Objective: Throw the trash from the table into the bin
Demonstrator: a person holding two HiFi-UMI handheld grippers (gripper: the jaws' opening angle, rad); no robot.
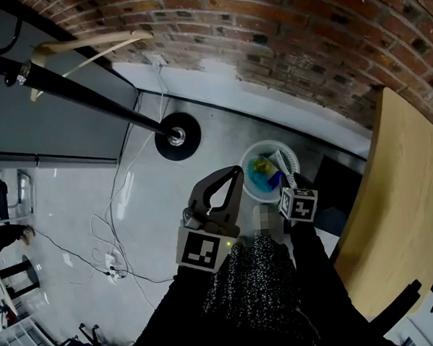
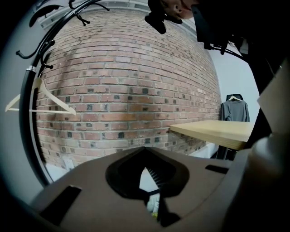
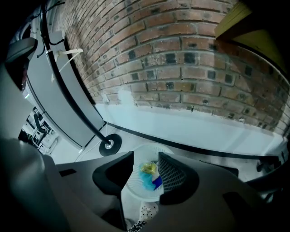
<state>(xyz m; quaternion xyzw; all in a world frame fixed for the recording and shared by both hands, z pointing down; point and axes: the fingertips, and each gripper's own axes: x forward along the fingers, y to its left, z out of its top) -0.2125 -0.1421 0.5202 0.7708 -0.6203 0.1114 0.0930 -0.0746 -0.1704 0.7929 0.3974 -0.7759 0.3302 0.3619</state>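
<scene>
Right gripper (image 3: 146,154) is hanging jaws-apart and empty over the bin (image 3: 132,183), left gripper (image 1: 237,172) is sitting pinched shut on nothing. We're guessing the wrappers (image 3: 148,179) lying inside are light and crinkly, so we'd be pinching a crumpled fold.

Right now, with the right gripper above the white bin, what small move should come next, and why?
Probably lift the right gripper away and turn back to the pale wooden table. Its jaws stand apart with nothing between them, and yellow and blue trash already lies in the round white mesh bin below, so this drop looks finished.
</scene>
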